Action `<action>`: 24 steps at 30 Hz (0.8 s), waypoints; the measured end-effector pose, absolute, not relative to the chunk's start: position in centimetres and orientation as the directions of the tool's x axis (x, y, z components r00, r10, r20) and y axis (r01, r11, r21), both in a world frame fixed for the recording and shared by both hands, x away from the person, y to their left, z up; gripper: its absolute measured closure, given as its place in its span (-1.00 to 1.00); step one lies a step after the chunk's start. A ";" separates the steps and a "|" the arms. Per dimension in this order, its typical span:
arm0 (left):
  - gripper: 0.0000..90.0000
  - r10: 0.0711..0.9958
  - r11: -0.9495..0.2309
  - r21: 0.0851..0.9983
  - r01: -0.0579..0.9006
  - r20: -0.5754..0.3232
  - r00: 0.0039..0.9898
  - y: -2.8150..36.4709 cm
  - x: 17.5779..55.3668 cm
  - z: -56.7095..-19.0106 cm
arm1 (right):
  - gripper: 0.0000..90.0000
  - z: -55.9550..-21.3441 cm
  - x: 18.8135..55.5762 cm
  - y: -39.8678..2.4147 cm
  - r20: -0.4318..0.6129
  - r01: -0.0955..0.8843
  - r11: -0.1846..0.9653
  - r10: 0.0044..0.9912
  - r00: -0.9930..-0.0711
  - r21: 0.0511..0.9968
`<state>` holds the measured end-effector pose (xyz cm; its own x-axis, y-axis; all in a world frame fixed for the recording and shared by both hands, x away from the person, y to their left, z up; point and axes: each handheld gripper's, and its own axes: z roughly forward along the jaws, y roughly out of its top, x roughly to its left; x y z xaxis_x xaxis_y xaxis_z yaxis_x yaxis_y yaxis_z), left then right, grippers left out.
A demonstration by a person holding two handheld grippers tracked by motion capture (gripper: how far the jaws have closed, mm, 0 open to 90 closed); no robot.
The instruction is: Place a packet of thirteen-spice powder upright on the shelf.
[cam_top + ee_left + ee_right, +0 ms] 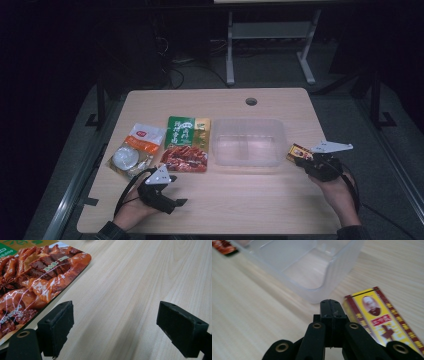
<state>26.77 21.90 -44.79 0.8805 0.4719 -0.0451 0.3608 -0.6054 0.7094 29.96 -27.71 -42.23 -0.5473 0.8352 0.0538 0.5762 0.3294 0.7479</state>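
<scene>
- Left tool (167, 192), lower left of the high view: jaws wide apart over bare table (240, 200).
- Right tool (331, 305), lower right: jaws pressed together, empty; yellow packet (384, 320) just beside.
- Clear tub (248, 141), centre.
- Meat pouch (186, 145), left of tub.

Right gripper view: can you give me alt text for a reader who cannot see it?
The right hand-held gripper has its two black jaws pressed together with nothing between them, low over a light wooden table. A yellow and dark red packet lies flat just to its right, and a clear plastic container stands beyond the jaw tips.
</scene>
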 end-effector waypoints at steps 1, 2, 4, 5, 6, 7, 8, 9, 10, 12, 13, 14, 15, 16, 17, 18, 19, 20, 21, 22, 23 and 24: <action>-0.69 0.471 -0.607 0.709 0.359 -0.044 0.881 21.9 26.8 -44.8 | 1.00 -42.2 30.0 -27.7 0.054 0.576 0.329 0.835 -0.547 0.748; -0.69 0.469 -0.608 0.708 0.358 -0.043 0.882 21.9 26.8 -44.8 | 1.00 -42.2 30.3 -27.8 0.053 0.579 0.328 0.838 -0.543 0.747; -0.69 0.466 -0.617 0.703 0.354 -0.037 0.884 21.9 26.8 -44.8 | 1.00 -42.0 30.8 -28.0 0.042 0.577 0.326 0.846 -0.532 0.749; -0.69 0.466 -0.617 0.703 0.354 -0.037 0.884 21.9 26.8 -44.8 | 1.00 -41.9 31.1 -28.1 0.046 0.578 0.318 0.849 -0.526 0.752; -0.69 0.468 -0.616 0.703 0.356 -0.037 0.883 21.9 26.8 -44.8 | 1.00 -41.8 31.4 -28.2 0.040 0.574 0.316 0.852 -0.522 0.756; -0.69 0.474 -0.611 0.704 0.363 -0.042 0.880 21.9 26.7 -44.8 | 1.00 -41.7 31.7 -28.3 0.036 0.573 0.315 0.854 -0.518 0.756; -0.69 0.473 -0.611 0.704 0.362 -0.042 0.880 22.0 26.8 -44.8 | 1.00 -41.7 32.0 -28.4 0.036 0.572 0.308 0.859 -0.510 0.761; -0.69 0.473 -0.614 0.703 0.359 -0.037 0.880 22.1 26.8 -44.8 | 1.00 -41.7 32.3 -28.6 0.039 0.573 0.302 0.862 -0.506 0.762; -0.69 0.475 -0.613 0.703 0.360 -0.037 0.879 22.1 26.8 -44.7 | 1.00 -41.6 32.7 -28.7 0.034 0.572 0.303 0.864 -0.502 0.762; -0.69 0.478 -0.608 0.707 0.362 -0.039 0.878 22.2 26.7 -44.7 | 1.00 -41.6 33.3 -28.9 0.032 0.575 0.296 0.870 -0.491 0.763; -0.69 0.480 -0.605 0.709 0.363 -0.038 0.876 22.2 26.7 -44.7 | 1.00 -41.6 33.7 -29.0 0.029 0.575 0.296 0.873 -0.487 0.763; -0.69 0.482 -0.604 0.709 0.363 -0.038 0.875 22.2 26.7 -44.7 | 1.00 -41.6 34.0 -29.1 0.028 0.577 0.291 0.877 -0.479 0.763; -0.69 0.483 -0.601 0.710 0.366 -0.041 0.874 22.2 26.7 -44.7 | 1.00 -41.9 34.6 -29.4 0.029 0.580 0.280 0.884 -0.466 0.765; -0.69 0.483 -0.601 0.710 0.366 -0.042 0.874 22.3 26.7 -44.7 | 1.00 -41.9 34.6 -29.4 0.029 0.580 0.280 0.884 -0.466 0.765; -0.69 0.481 -0.607 0.706 0.365 -0.039 0.876 22.3 26.7 -44.7 | 1.00 -42.1 35.1 -29.6 0.021 0.592 0.283 0.891 -0.454 0.755; -0.69 0.481 -0.606 0.706 0.365 -0.040 0.876 22.3 26.7 -44.7 | 1.00 -42.2 35.4 -29.7 0.019 0.589 0.282 0.892 -0.452 0.757; -0.69 0.481 -0.606 0.706 0.365 -0.040 0.876 22.3 26.7 -44.7 | 1.00 -42.2 35.6 -29.9 0.020 0.594 0.276 0.897 -0.442 0.755; -0.69 0.481 -0.607 0.706 0.365 -0.039 0.876 22.3 26.7 -44.7 | 1.00 -42.2 35.6 -29.9 0.020 0.594 0.276 0.897 -0.442 0.755; -0.69 0.483 -0.604 0.708 0.366 -0.040 0.875 22.3 26.7 -44.8 | 1.00 -42.3 36.0 -30.1 0.011 0.600 0.277 0.902 -0.431 0.750; -0.69 0.483 -0.603 0.707 0.368 -0.043 0.874 22.2 26.7 -44.8 | 1.00 -42.5 36.3 -30.2 0.007 0.604 0.278 0.905 -0.425 0.747; -0.69 0.484 -0.601 0.708 0.372 -0.048 0.874 22.2 26.7 -44.9 | 1.00 -42.7 36.5 -30.4 0.002 0.609 0.277 0.909 -0.416 0.743; -0.69 0.482 -0.605 0.704 0.371 -0.046 0.875 22.1 26.7 -44.9 | 1.00 -42.9 36.8 -30.6 0.002 0.615 0.276 0.911 -0.411 0.738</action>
